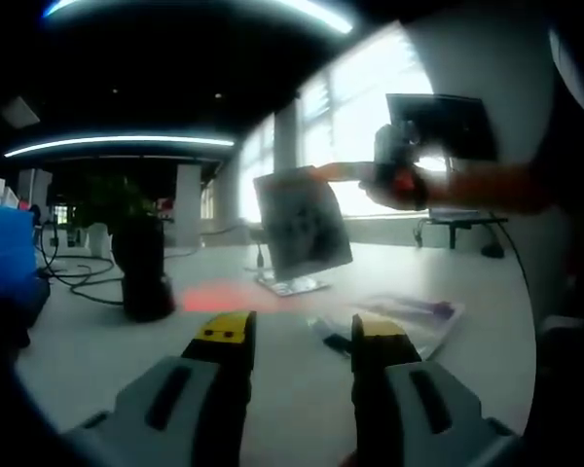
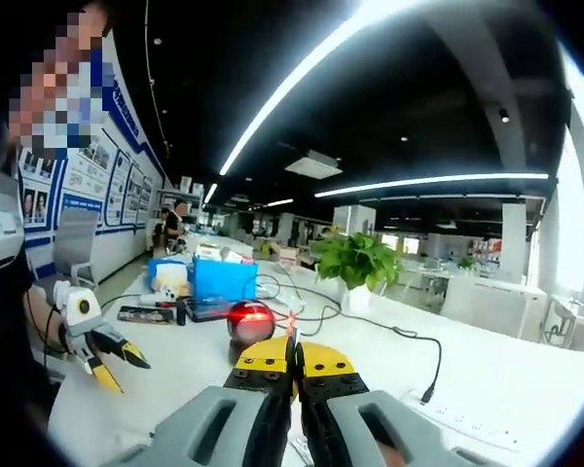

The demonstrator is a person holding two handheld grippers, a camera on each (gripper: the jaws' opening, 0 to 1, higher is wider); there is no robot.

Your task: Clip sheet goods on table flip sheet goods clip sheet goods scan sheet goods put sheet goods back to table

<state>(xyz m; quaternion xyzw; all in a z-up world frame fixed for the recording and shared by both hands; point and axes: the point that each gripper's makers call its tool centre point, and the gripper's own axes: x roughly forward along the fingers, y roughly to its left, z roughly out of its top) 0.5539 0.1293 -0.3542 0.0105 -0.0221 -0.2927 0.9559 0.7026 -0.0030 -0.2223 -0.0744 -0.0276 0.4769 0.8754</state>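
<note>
The right tool (image 1: 394,161) is raised above the white table (image 1: 302,389), holding a sheet (image 1: 302,222) pinched at its top edge and hanging over the red glow near the scanner (image 1: 143,263). The sheet's print is too blurred to read. The left tool (image 1: 300,336) is low, jaws apart and empty. More sheets (image 1: 409,321) lie on the table.

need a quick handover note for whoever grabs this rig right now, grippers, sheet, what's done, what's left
Left gripper: open, empty, low over the table.
Right gripper: shut on the sheet, held up edge-on facing the scanner, whose red light is on; a red glow lies on the table.
Other sheets lie flat on the table.
Done: sheet clipped and lifted.
Left: finish the scan if it hasn't registered, then set the sheet back on the table.
</note>
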